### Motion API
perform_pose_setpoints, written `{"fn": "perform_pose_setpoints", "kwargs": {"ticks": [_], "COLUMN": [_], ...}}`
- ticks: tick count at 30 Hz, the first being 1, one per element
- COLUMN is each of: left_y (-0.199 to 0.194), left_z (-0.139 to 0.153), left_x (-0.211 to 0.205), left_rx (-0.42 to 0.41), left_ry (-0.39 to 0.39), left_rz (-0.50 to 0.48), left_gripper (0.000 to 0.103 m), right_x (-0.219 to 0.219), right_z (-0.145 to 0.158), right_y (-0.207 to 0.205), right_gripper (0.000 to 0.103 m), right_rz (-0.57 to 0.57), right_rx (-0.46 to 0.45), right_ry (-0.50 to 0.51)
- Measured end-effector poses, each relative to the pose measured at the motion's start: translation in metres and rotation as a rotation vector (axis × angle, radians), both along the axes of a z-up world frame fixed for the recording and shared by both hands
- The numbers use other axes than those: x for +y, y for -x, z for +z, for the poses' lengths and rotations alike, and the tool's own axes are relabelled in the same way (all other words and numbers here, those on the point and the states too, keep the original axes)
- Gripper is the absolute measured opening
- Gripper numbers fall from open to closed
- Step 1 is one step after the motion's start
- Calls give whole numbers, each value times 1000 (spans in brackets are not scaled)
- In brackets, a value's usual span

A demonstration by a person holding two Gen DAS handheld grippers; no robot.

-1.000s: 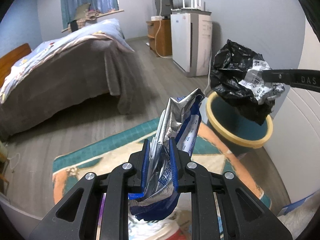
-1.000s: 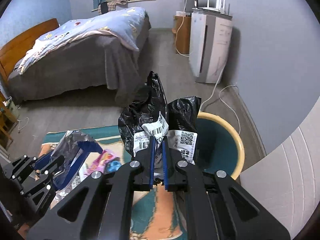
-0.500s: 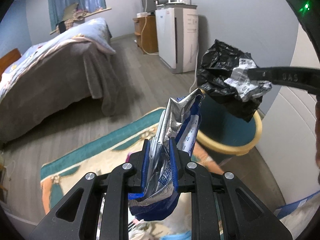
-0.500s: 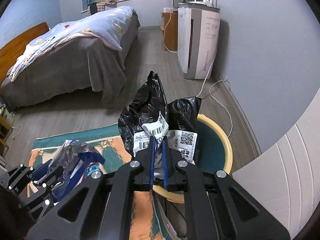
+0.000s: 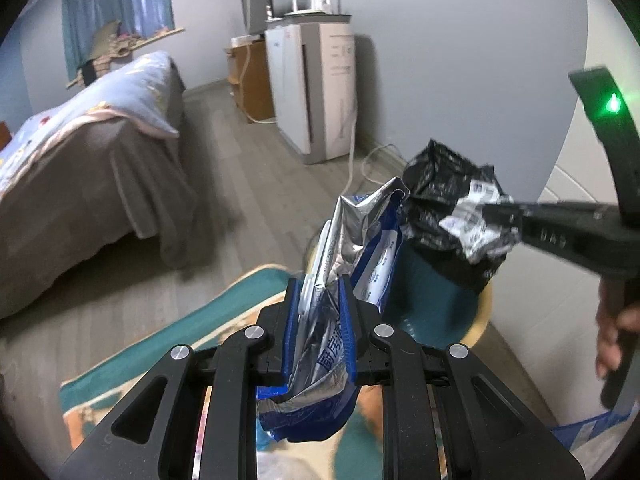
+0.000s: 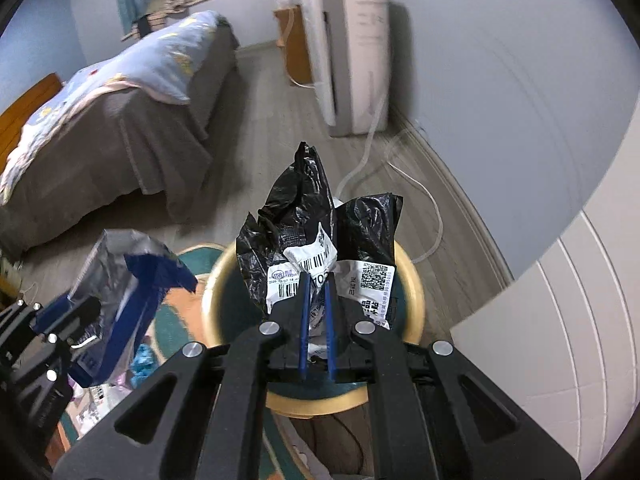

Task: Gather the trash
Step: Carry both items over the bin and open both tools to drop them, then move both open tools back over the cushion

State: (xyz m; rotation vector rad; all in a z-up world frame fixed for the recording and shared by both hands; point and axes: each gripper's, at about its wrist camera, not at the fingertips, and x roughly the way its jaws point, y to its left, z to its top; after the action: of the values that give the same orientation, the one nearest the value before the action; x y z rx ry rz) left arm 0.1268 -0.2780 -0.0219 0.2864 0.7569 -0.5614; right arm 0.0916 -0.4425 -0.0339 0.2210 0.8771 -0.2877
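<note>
You have two hand-held grippers: the left hand-held gripper [image 5: 320, 300] and the right hand-held gripper [image 6: 316, 292]. You can count two pieces of trash: one blue foil wrapper [image 5: 352, 248] and one black plastic bag [image 6: 312, 224]. There is one bin [image 6: 412, 296], one rug [image 5: 192, 332], one bed [image 5: 80, 152].

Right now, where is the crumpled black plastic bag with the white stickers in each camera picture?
Left wrist view: the crumpled black plastic bag with white labels is right of middle, pinched by the right gripper coming in from the right edge.
Right wrist view: the bag is dead centre, just above the jaws.
Shared landmark: the teal bin with a yellow rim, below the bag in both.
</note>
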Motion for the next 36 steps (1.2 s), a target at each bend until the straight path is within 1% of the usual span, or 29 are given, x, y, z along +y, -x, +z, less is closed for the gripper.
{"fn": "perform_pose_setpoints", "kwargs": {"ticks": [3, 5, 8, 14, 17, 19, 20, 21, 23, 25, 26, 27, 28, 29, 30, 31, 32, 33, 36], "left_y": [-8, -13, -22, -36, -38, -39, -39, -38, -40, -41, -41, -40, -40, -39, -37, -34, -32, -29, -17], "left_z": [-8, -16, -27, -32, -29, -27, -27, -27, -27, -25, -24, -22, -19, -17, -13, -11, -8, -4, 6], "left_x": [-19, -32, -45, -59, -61, -61, -59, -58, -50, -41, -34, -27, -22, -15, -4, 2, 10, 19, 46], "left_rx": [42, 63, 87, 77, 60, 56, 47, 41, 38, 40, 37, 30, 24, 17, 7, 0, -9, -20, -44], "left_ry": [21, 18, 18, 44, 58, 56, 46, 43, 40, 47, 54, 55, 55, 57, 59, 57, 58, 61, 49], "left_rz": [-25, -37, -42, -39, -45, -50, -48, -46, -33, -11, 1, 15, 26, 37, 55, 71, 87, 101, 141], "left_gripper": [20, 20, 20, 21, 22, 30, 34, 40, 44, 58, 62, 69, 74, 77, 83, 88, 90, 93, 95], "right_x": [-12, -16, -16, -17, -17, -16, -15, -14, -11, -9, -7, -6, -3, -1, 3, 6, 10, 14, 30], "right_z": [-11, -18, -23, -22, -25, -27, -26, -25, -23, -22, -20, -19, -17, -15, -12, -10, -7, -3, 4], "right_y": [0, -2, -4, -5, -5, -5, -7, -7, -8, -9, -9, -10, -9, -9, -9, -8, -7, -6, -1], "right_gripper": [6, 6, 6, 7, 8, 17, 27, 32, 33, 42, 52, 59, 62, 69, 80, 86, 95, 97, 97], "right_rz": [-40, -58, -63, -73, -64, -61, -60, -61, -59, -50, -46, -45, -43, -40, -34, -28, -18, -12, 9], "right_rx": [36, 65, 72, 40, 45, 54, 54, 54, 52, 49, 45, 42, 38, 33, 25, 17, 5, -4, -16], "right_ry": [-5, -11, -25, -26, -31, -30, -29, -27, -24, -22, -21, -20, -14, -7, 2, 7, 15, 25, 62]}}
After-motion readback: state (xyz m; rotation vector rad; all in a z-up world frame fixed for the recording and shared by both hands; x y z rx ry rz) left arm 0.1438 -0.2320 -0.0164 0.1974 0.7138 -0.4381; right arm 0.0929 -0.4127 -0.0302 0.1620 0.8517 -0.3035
